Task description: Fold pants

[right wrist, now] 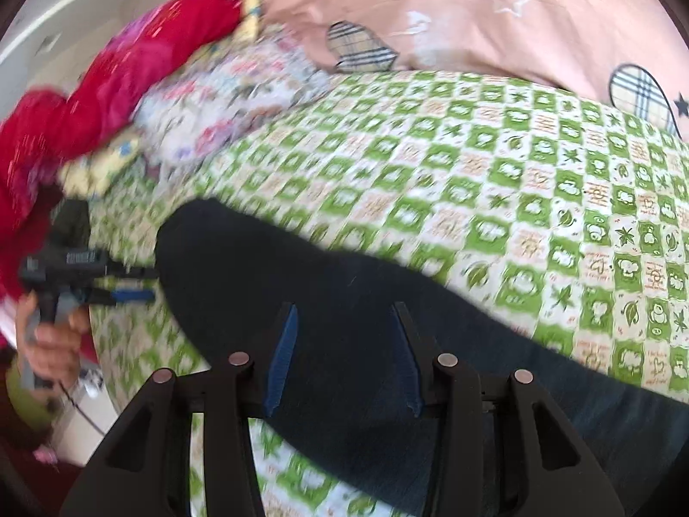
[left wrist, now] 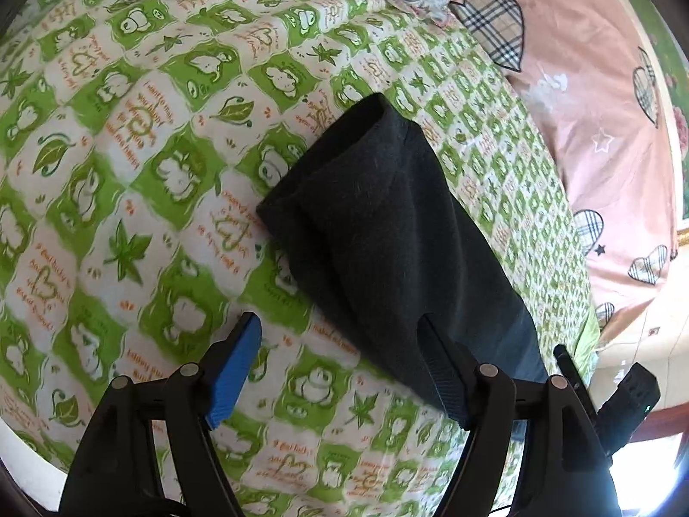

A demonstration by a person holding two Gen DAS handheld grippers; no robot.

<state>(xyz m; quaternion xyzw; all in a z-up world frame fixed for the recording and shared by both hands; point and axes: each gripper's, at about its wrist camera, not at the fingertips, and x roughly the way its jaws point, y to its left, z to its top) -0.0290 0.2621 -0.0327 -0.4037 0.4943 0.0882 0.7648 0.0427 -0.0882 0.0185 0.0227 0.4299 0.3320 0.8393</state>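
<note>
Left wrist view: the folded dark denim pants [left wrist: 387, 232] lie on the bed's green-and-white checked cartoon-print sheet [left wrist: 142, 198]. The left gripper [left wrist: 340, 344] has its jaws spread wide, holding nothing.

Right wrist view: the right gripper [right wrist: 344, 323] hovers over the pants [right wrist: 301, 284], jaws partly apart, empty.

Matt dark cloth pants [left wrist: 387, 224] lie on a printed cotton-like bedsheet [left wrist: 129, 172]; the grippers' black plastic arms carry ribbed blue pads [left wrist: 234, 372].
</note>
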